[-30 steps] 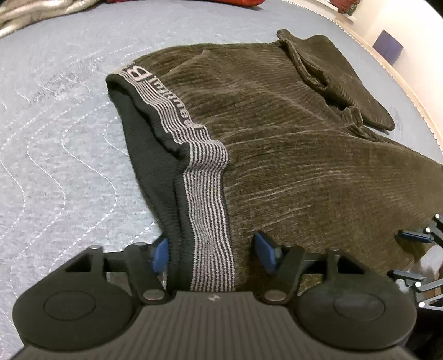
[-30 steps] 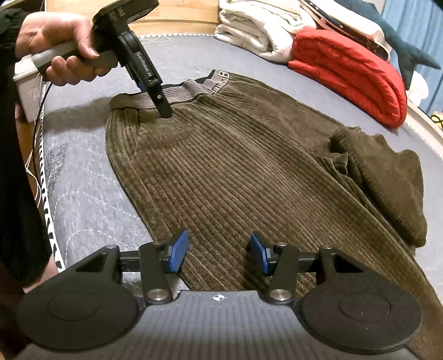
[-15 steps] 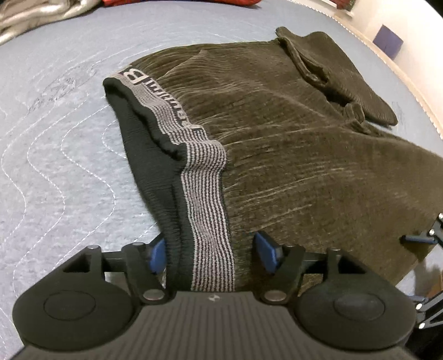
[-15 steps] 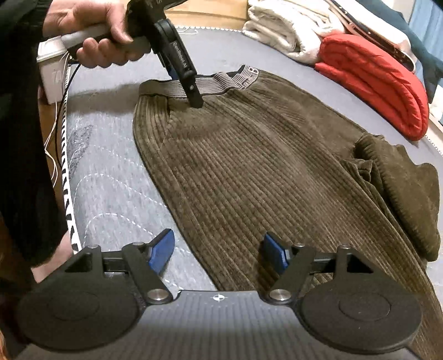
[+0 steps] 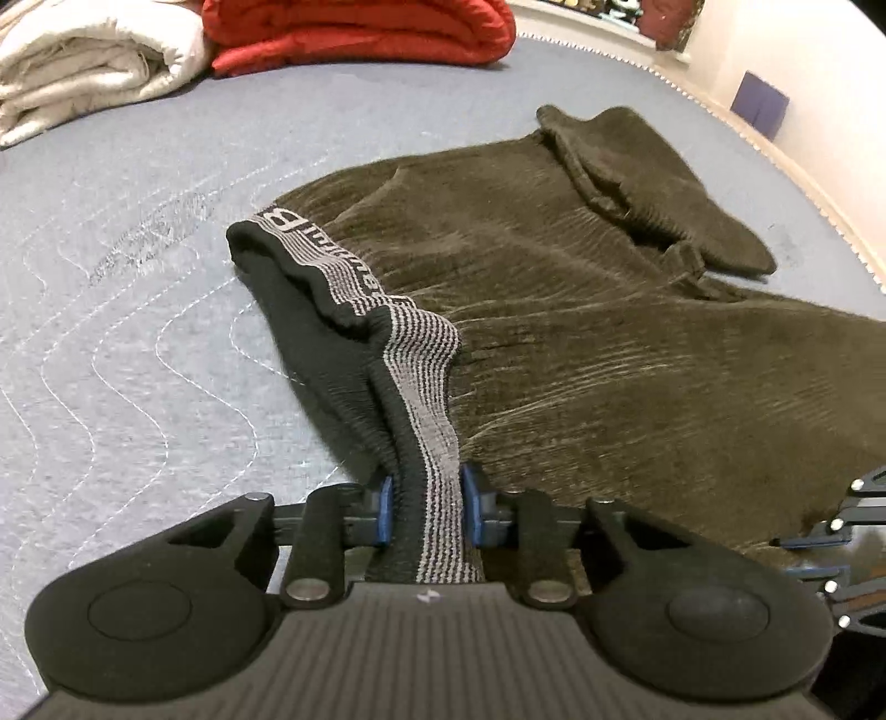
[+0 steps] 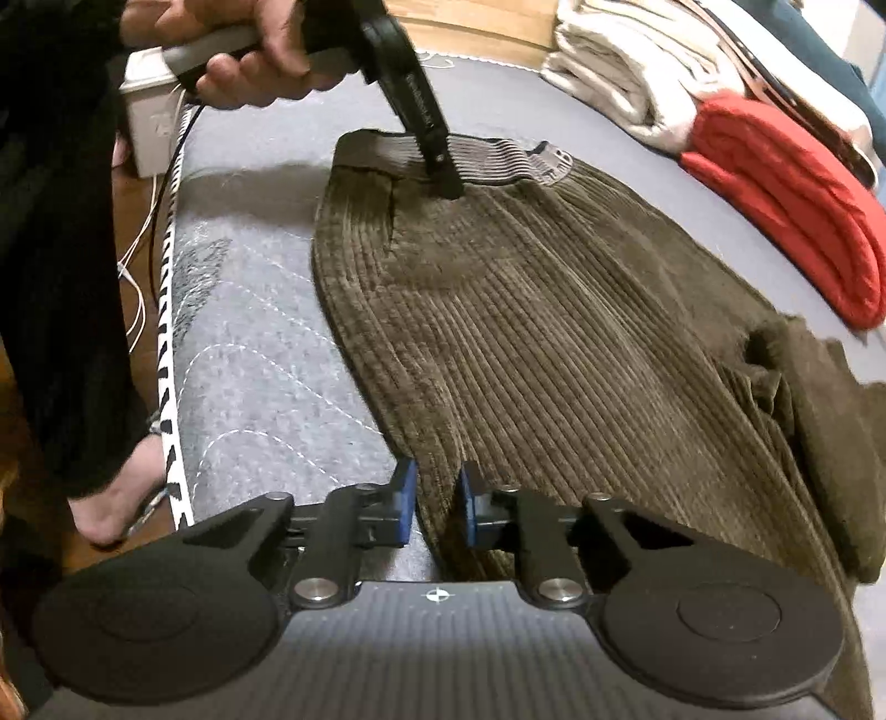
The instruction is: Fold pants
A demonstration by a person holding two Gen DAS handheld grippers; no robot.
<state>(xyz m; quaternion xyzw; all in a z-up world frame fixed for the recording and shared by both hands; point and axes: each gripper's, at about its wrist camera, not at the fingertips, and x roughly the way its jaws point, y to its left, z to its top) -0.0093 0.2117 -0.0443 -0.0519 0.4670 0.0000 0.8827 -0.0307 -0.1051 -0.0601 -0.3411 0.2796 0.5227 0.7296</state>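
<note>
Dark olive corduroy pants lie spread on a grey quilted bed, with a grey striped waistband and one leg end bunched at the far side. My left gripper is shut on the waistband, which lifts up from the bed. In the right wrist view the pants fill the middle, and my left gripper pinches the waistband at the far end. My right gripper is shut on the near side edge of the pants.
A folded white blanket and a red quilt lie at the back of the bed. The bed's edge with a black-and-white trim runs along the left. The person's foot stands beside it.
Both grippers have closed: the left on the waistband, the right on the pants' side edge. The waistband has risen and bunched in the left gripper.
</note>
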